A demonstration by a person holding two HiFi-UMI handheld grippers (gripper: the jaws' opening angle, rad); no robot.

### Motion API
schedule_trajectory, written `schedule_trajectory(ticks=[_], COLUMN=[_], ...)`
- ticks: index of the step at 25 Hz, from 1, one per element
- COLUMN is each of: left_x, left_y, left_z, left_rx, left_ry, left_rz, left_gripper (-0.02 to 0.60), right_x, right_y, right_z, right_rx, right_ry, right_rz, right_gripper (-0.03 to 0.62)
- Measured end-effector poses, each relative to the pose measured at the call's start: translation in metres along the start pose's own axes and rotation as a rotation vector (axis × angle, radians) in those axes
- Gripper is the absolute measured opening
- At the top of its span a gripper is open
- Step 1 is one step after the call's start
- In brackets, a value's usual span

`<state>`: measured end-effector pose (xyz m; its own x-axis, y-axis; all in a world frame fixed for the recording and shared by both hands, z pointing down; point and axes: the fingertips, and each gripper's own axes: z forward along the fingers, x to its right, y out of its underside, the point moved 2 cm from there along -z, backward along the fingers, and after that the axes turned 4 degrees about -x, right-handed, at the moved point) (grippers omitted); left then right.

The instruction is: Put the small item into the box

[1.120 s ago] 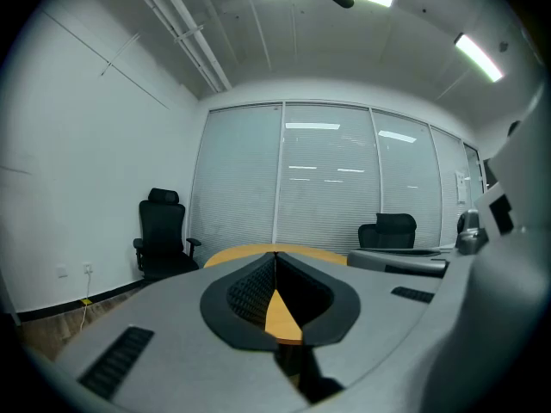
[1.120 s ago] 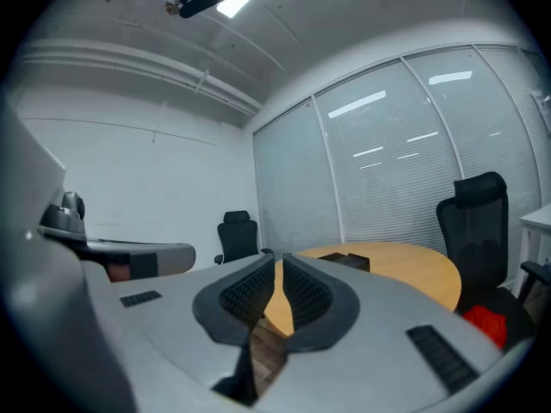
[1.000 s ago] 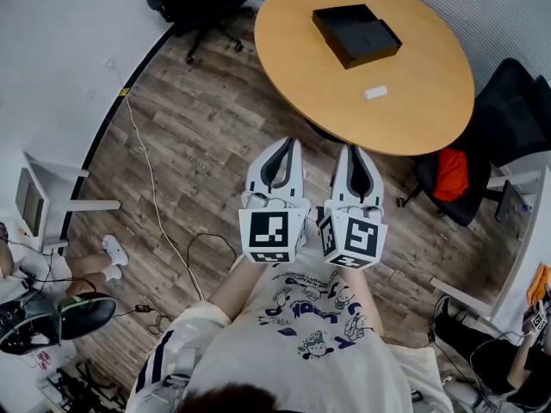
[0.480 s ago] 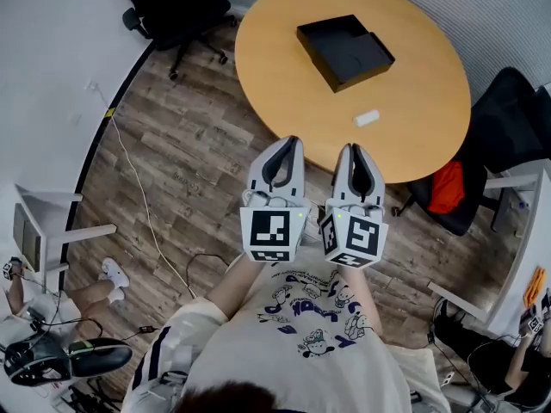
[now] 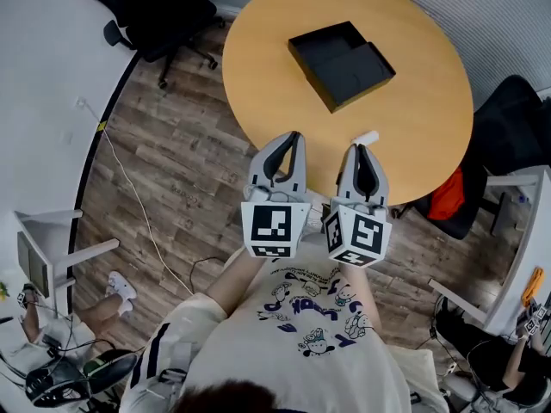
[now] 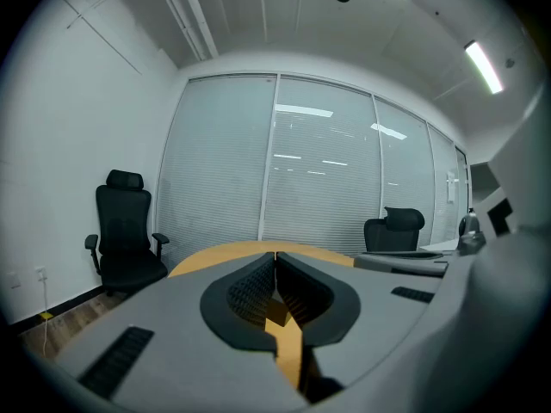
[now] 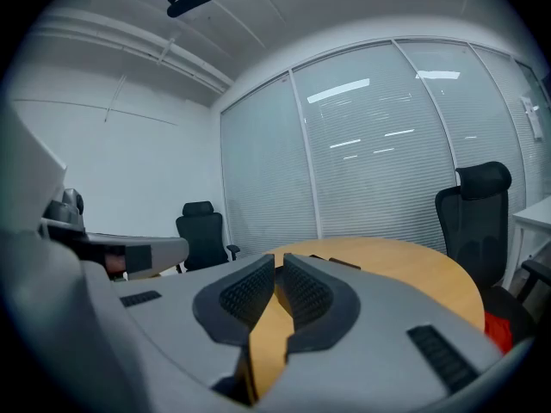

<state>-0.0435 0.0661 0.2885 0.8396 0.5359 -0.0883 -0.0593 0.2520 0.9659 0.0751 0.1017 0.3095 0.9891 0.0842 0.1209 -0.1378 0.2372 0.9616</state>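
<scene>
Small item (image 5: 365,138) lies on the round table (image 5: 430,101) directly ahead of the right gripper (image 5: 360,150), just beyond its tips. Its long axis runs crosswise to that gripper's line of reach. The right gripper is plainly the nearer; the left gripper (image 5: 289,139) stands off to the item's left. The box (image 5: 342,52) sits farther ahead on the table, well apart from the item and slightly left of the right gripper's line. Both grippers are clenched on nothing, jaw tips meeting, only tabletop visible beyond them. Against the earlier frames, the item lay well ahead of the tips; the gap has since closed and the table edge now runs under both grippers.
</scene>
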Motion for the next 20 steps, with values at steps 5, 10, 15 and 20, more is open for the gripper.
schedule_trajectory(ticks=[5, 10, 15, 20], left_x=[-0.009, -0.017, -0.017, -0.013], left_y=[-0.001, 0.003, 0.016, 0.034], left_z=[0.034, 0.061, 0.083, 0.1], left_rx=[-0.03, -0.054, -0.106, -0.155], left_ry=[0.035, 0.076, 0.109, 0.133], left_rz=[0.006, 0.016, 0.006, -0.013], left_gripper=[0.018, 0.018, 0.018, 0.018], right_x=[0.011, 0.016, 0.028, 0.041], right_y=[0.004, 0.012, 0.028, 0.044], right_z=[0.032, 0.056, 0.069, 0.08], right_rx=[-0.035, -0.063, -0.124, -0.17], right_ry=[0.04, 0.078, 0.111, 0.145], right_rz=[0.028, 0.041, 0.049, 0.049], right_gripper=[0.048, 0.048, 0.048, 0.048])
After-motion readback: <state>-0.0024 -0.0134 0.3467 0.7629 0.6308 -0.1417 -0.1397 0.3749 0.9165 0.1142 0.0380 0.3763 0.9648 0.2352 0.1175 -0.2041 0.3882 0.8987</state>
